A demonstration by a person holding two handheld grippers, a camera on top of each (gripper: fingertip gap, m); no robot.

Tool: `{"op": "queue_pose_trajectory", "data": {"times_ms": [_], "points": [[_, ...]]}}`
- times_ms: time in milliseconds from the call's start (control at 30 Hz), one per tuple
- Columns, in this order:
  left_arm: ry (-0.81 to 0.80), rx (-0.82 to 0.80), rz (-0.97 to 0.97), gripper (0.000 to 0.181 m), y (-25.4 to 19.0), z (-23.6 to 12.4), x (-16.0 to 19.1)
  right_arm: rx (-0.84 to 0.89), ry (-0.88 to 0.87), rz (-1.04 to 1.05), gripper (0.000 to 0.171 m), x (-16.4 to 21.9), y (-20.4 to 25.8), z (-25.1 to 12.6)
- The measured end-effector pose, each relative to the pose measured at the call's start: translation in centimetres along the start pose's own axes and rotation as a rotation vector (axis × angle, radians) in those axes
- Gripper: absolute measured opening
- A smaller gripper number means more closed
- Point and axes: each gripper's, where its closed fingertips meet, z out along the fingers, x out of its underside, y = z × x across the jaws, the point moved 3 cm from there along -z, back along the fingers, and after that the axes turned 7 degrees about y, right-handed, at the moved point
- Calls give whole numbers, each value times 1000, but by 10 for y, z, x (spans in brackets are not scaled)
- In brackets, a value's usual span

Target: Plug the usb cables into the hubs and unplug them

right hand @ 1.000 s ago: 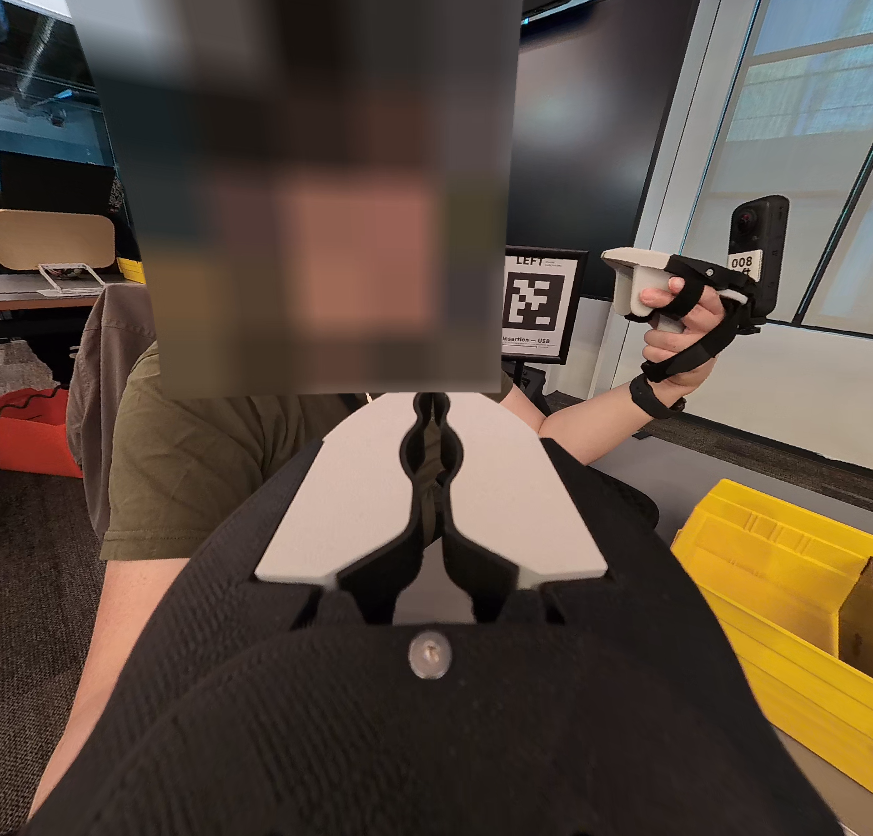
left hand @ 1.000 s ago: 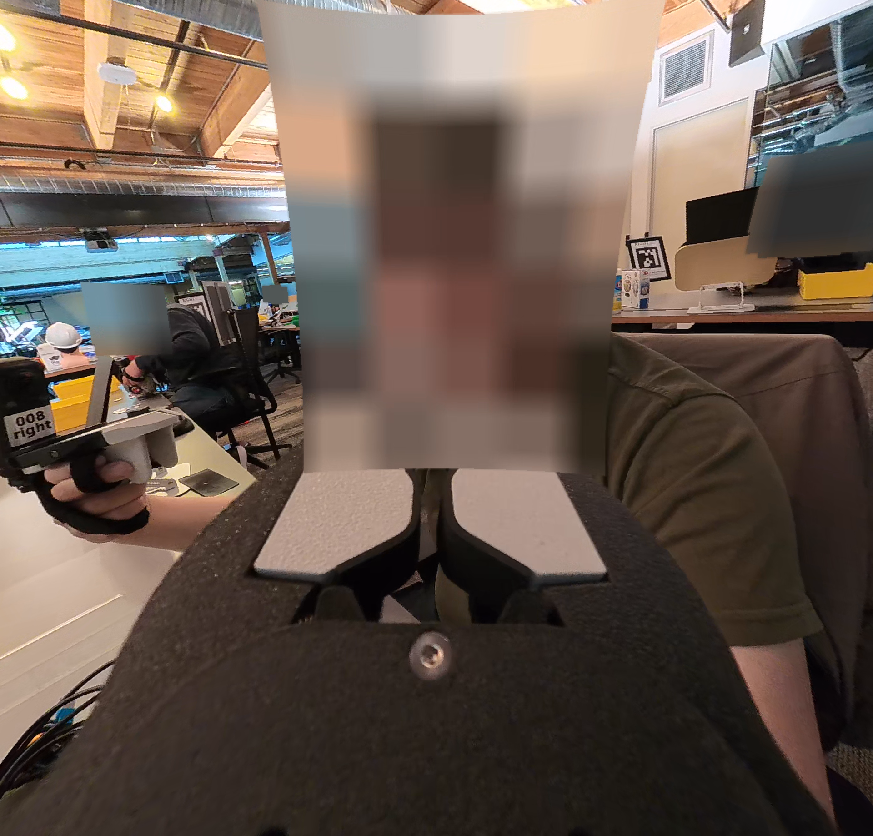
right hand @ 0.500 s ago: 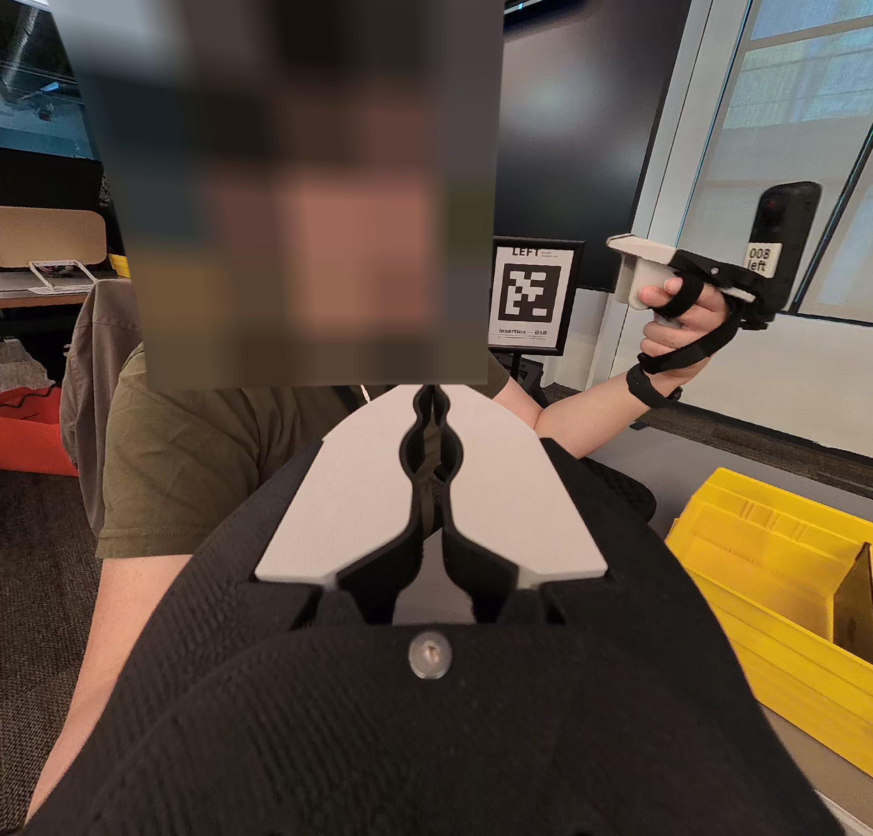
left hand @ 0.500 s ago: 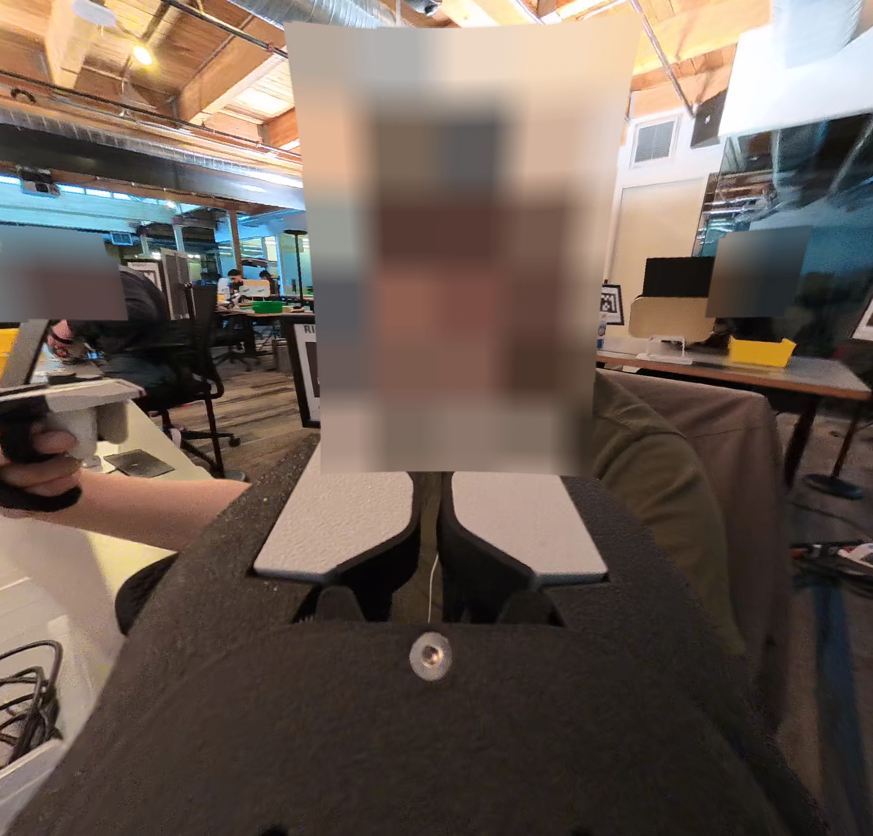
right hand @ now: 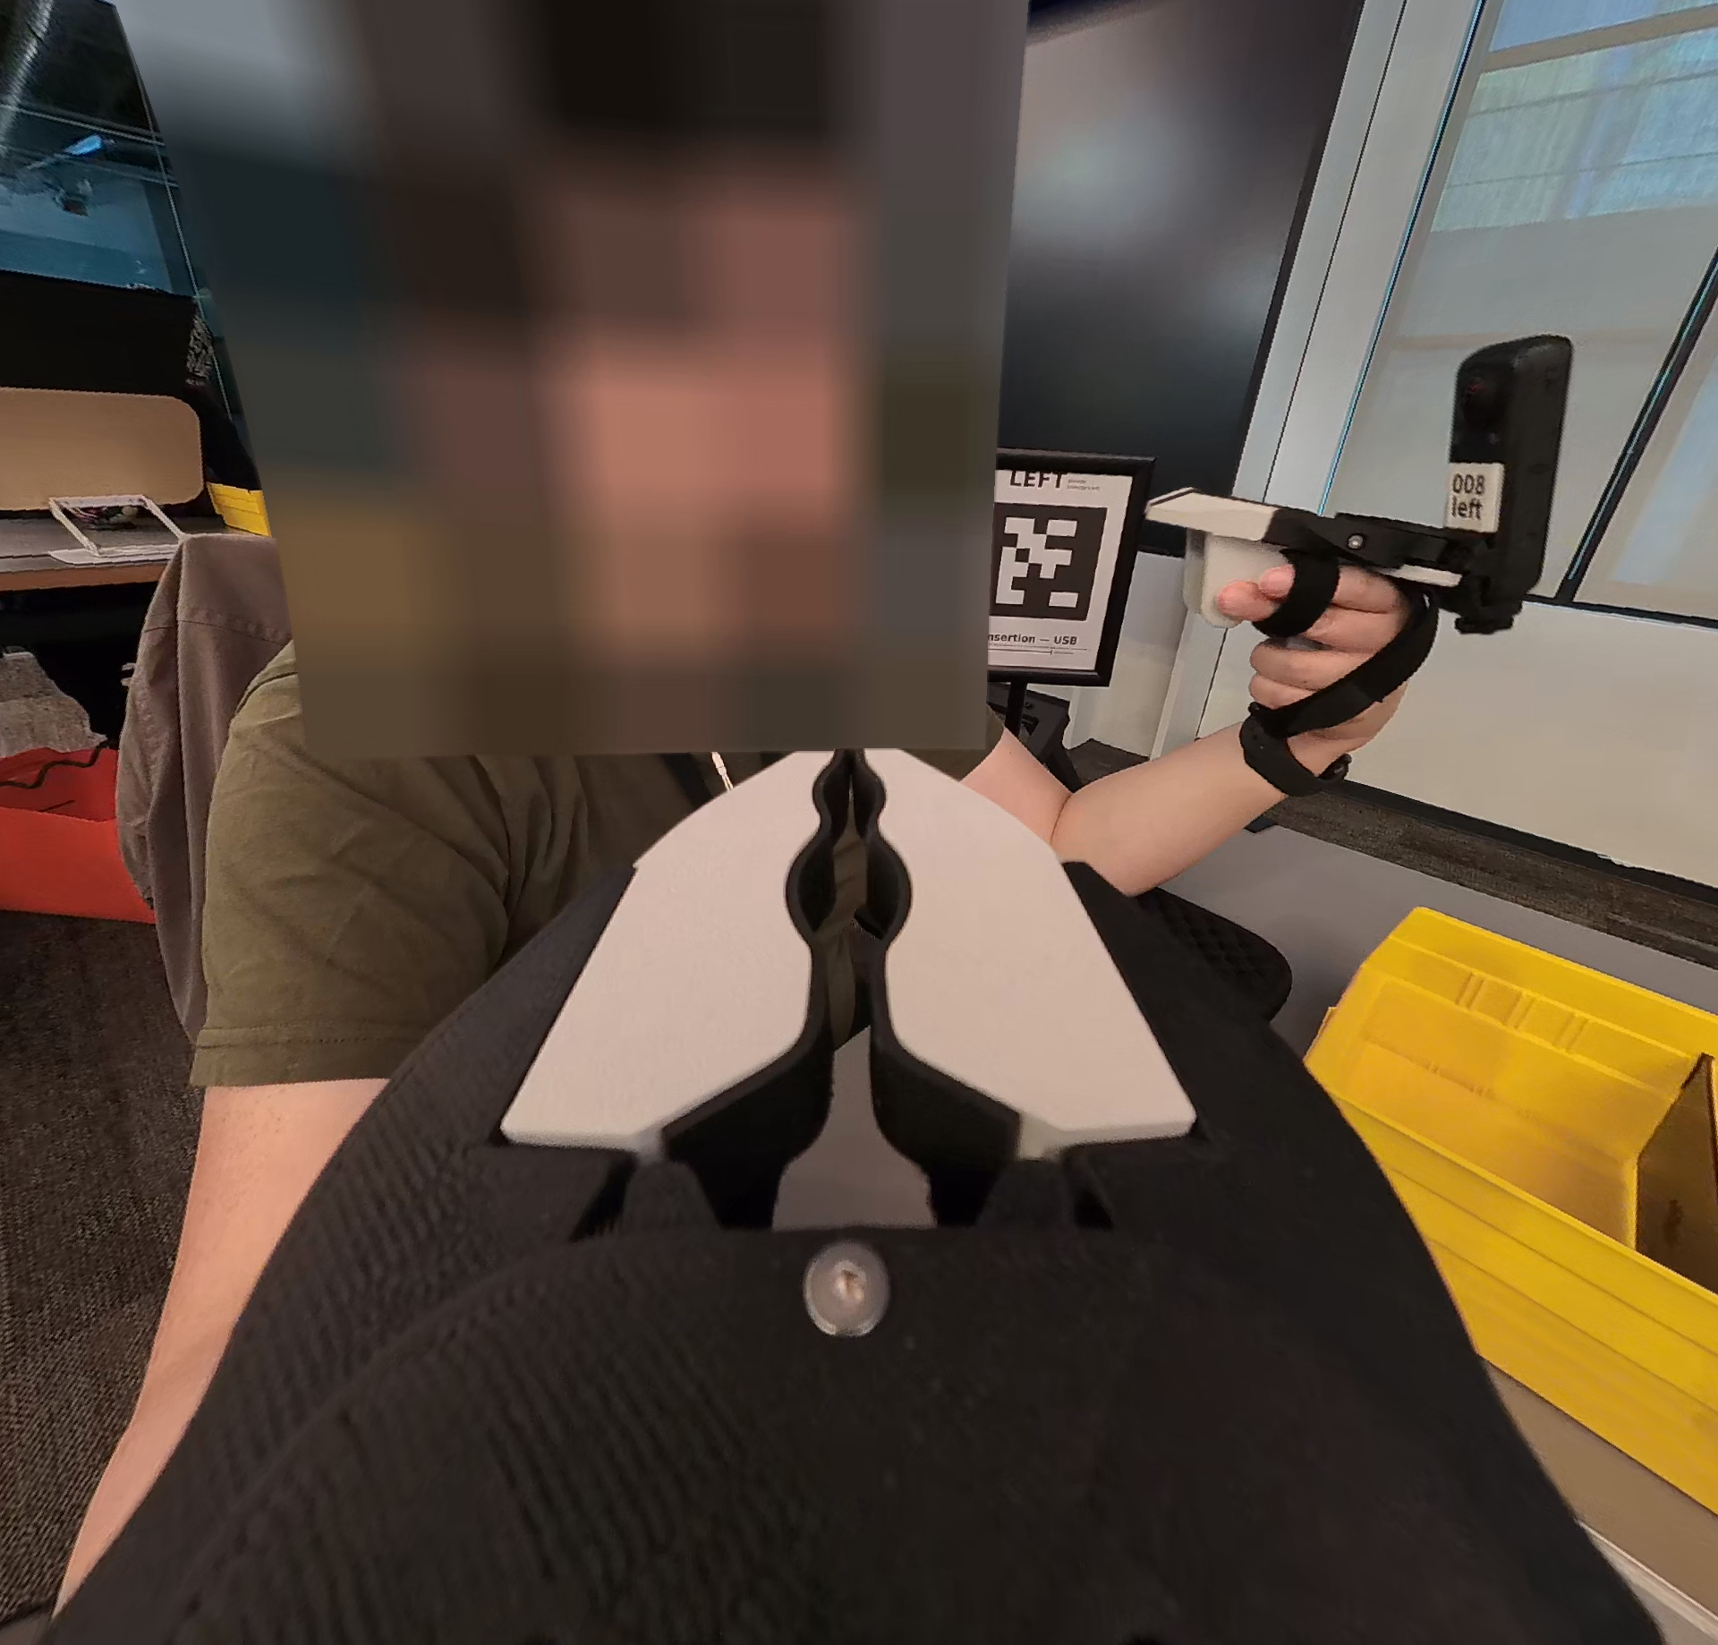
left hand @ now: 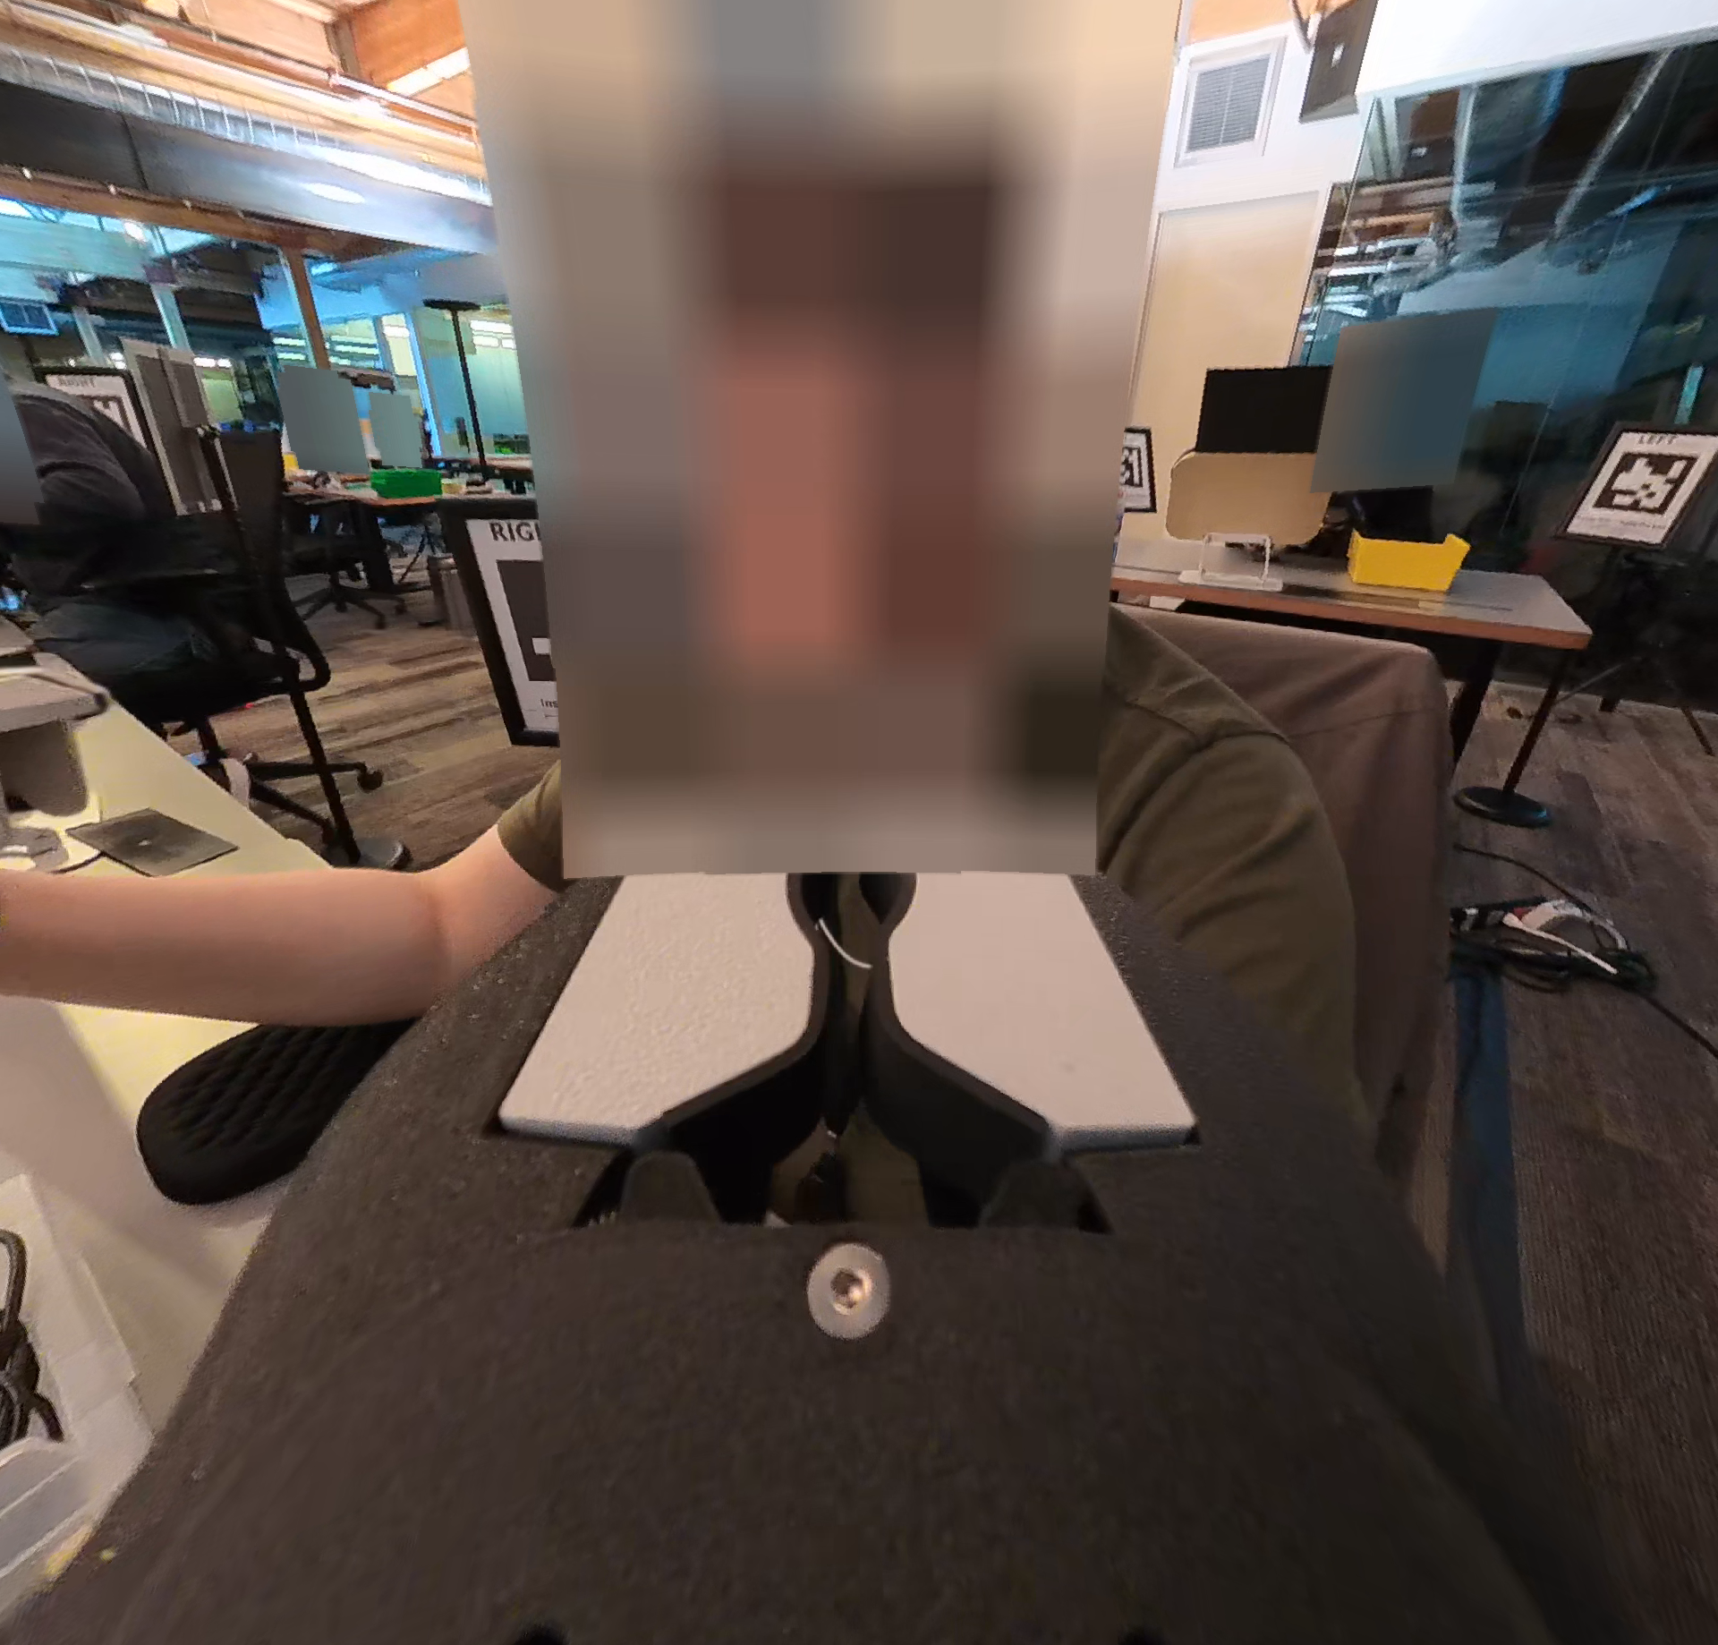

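Observation:
Both grippers point back at the person in an olive shirt (right hand: 372, 903) who holds them. No hub shows in either view. A bundle of black cables (left hand: 14, 1377) lies at the lower left edge of the left wrist view. My left gripper (left hand: 848, 889) has its white fingers (left hand: 688, 996) drawn together with nothing between them; its tips are hidden behind the blur patch. It also shows from the side in the right wrist view (right hand: 1176, 514), held up in a hand. My right gripper (right hand: 851, 763) is shut and empty.
A yellow bin (right hand: 1525, 1135) stands at the right. Framed marker boards stand behind the person (right hand: 1060, 568) and on the floor (left hand: 507, 615). A white table (left hand: 139, 763) and a black chair armrest (left hand: 251, 1108) are at the left. Cables lie on the floor (left hand: 1543, 949). My hands' fingertips stand some 30 cm from each other.
The left wrist view has swung to the right, and the hand with the right gripper has left it. Both grippers stay shut. The left gripper has levelled out in the right wrist view.

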Motion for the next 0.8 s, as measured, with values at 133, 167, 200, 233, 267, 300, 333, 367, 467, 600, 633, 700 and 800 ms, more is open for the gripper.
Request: {"op": "queue_pose_trajectory", "data": {"times_ms": [133, 167, 200, 233, 267, 300, 333, 367, 467, 600, 633, 700, 800], "points": [[48, 25, 2, 0, -2, 6, 7, 2, 9, 7, 1, 2, -1, 1], [60, 27, 8, 0, -1, 7, 9, 2, 10, 9, 1, 2, -2, 1], [73, 36, 16, 0, -2, 8, 11, 4, 12, 10, 1, 3, -2, 1], [81, 44, 22, 1, -3, 8, 12, 5, 15, 12, 1, 3, -3, 1], [87, 39, 25, 7, -2, 8, 13, 6, 19, 14, 1, 4, -3, 1], [91, 30, 24, 16, 0, 9, 14, 7, 22, 15, 1, 4, -3, 1], [94, 20, 21, 17, 2, 9, 15, 8, 25, 14, 1, 5, -3, 1], [100, 7, 14, 18, 4, 9, 16, 6, 27, 13, 1, 5, -3, 1], [127, -50, 24, 25, 13, 10, 20, 6, 32, 14, 1, 6, -3, 2], [146, -195, 106, 16, 29, 8, 22, 11, 35, 17, 1, 6, -4, 2], [144, -287, 149, 16, 38, 6, 20, 12, 35, 17, 1, 6, -4, 1], [121, -495, 282, 21, 54, -3, 12, 15, 33, 20, 1, 7, -5, 1], [60, -702, 380, 23, 66, -19, 0, 21, 34, 26, 1, 8, -6, 0]]}}
